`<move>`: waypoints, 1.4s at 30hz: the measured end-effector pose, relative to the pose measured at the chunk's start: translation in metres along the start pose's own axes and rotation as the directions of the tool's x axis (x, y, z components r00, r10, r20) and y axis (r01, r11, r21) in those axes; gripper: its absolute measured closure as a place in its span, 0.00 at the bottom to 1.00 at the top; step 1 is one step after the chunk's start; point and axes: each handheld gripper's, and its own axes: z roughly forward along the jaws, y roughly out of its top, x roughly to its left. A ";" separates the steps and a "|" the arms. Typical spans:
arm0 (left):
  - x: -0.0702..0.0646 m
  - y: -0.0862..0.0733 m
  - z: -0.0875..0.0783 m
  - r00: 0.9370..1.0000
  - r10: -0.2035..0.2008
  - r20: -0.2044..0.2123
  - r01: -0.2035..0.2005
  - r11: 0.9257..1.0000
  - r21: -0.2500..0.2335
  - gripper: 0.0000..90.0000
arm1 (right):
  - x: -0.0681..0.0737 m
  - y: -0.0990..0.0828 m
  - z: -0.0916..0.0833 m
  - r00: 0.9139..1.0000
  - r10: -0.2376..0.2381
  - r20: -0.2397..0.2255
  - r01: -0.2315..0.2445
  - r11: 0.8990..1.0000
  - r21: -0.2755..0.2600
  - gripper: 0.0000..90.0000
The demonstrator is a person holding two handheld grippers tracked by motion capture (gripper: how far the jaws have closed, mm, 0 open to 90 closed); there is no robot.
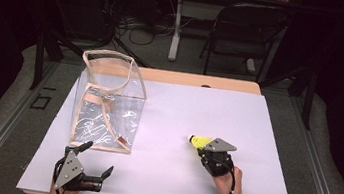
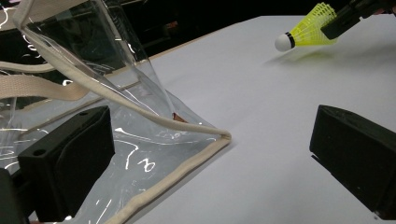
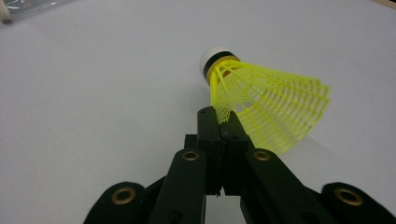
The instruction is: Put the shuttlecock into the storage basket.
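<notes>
Right gripper (image 3: 223,122) pinches the yellow shuttlecock's (image 3: 268,105) skirt, plain up close; left gripper (image 2: 210,154) gapes empty beside the clear bag (image 1: 109,101).

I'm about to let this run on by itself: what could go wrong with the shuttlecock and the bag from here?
The right tongs pinch only the edge of the yellow shuttlecock skirt, so it may slip out or deform. The clear bag has soft, leaning walls and a sagging strap across its mouth; with the left tongs open and not holding it, it could tip or block the drop.

Yellow shuttlecock (image 3: 266,105), white cork tip, skirt edge pinched, above table.
</notes>
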 end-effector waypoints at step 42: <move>0.001 0.000 0.002 1.000 0.003 0.000 -0.003 1.000 -0.001 0.00 | -0.007 0.028 -0.026 0.999 -0.034 0.013 0.035 0.999 -0.036 0.99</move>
